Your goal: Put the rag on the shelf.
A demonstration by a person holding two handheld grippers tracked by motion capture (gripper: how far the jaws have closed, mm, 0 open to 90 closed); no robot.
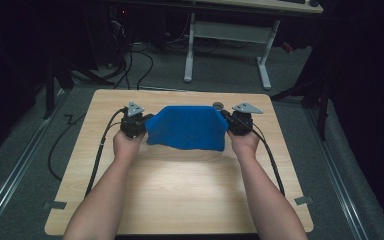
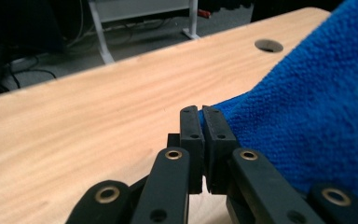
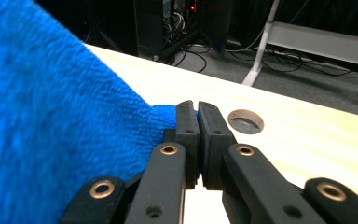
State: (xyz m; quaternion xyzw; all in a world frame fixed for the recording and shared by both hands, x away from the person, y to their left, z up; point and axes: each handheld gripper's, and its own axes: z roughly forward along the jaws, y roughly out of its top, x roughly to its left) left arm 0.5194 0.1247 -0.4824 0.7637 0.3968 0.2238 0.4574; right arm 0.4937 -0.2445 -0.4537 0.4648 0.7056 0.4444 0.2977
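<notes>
Left hand-held gripper (image 1: 139,121), right hand-held gripper (image 1: 234,121) each clamp cloth corner — blue cloth (image 1: 187,127) stretched left-right.

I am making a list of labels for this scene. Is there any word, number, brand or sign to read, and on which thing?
No readable text: the blue cloth, the wooden table and both grippers' black fingers carry none.

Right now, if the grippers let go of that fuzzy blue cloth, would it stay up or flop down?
The fuzzy blue cloth would probably flop: it sags between the left gripper and right gripper pinching its corners. It looks soft and light, so it likely wouldn't slide far on the wooden table.
</notes>
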